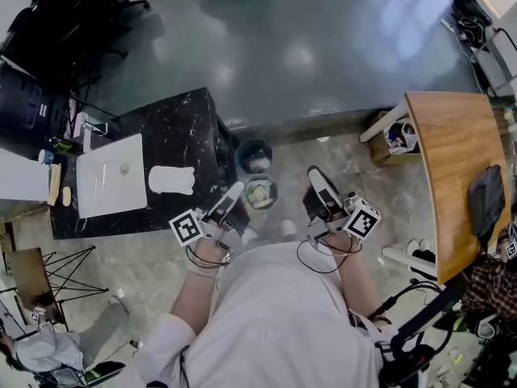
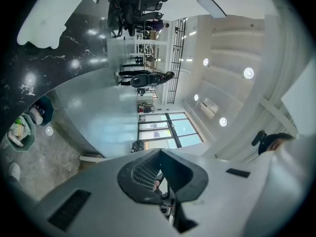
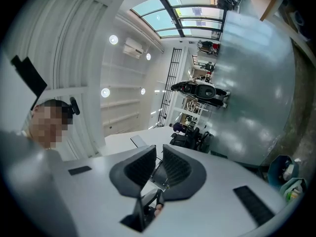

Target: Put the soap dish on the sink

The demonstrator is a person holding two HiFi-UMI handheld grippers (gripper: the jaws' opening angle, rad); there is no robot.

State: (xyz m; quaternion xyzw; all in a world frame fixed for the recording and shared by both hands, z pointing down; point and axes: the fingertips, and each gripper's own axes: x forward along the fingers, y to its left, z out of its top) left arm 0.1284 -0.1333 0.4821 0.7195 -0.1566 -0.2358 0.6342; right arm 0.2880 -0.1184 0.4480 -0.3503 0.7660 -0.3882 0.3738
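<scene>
The white scalloped soap dish (image 1: 171, 179) lies on the black marble counter (image 1: 186, 120), just right of the white sink (image 1: 111, 176). In the left gripper view the soap dish (image 2: 44, 19) shows at the top left, far from the jaws. My left gripper (image 1: 234, 191) is held in front of my chest, to the right of the counter's near corner, shut (image 2: 160, 153) with nothing in it. My right gripper (image 1: 315, 175) is held beside it over the floor, also shut (image 3: 159, 149) and empty. Both point outward and slightly upward.
Two dark teal bins (image 1: 254, 153) (image 1: 261, 192) with rubbish stand on the floor between the grippers and the counter. A wooden table (image 1: 452, 168) with a black bag (image 1: 485, 200) is at the right. Office chairs (image 1: 73, 14) stand at the far left.
</scene>
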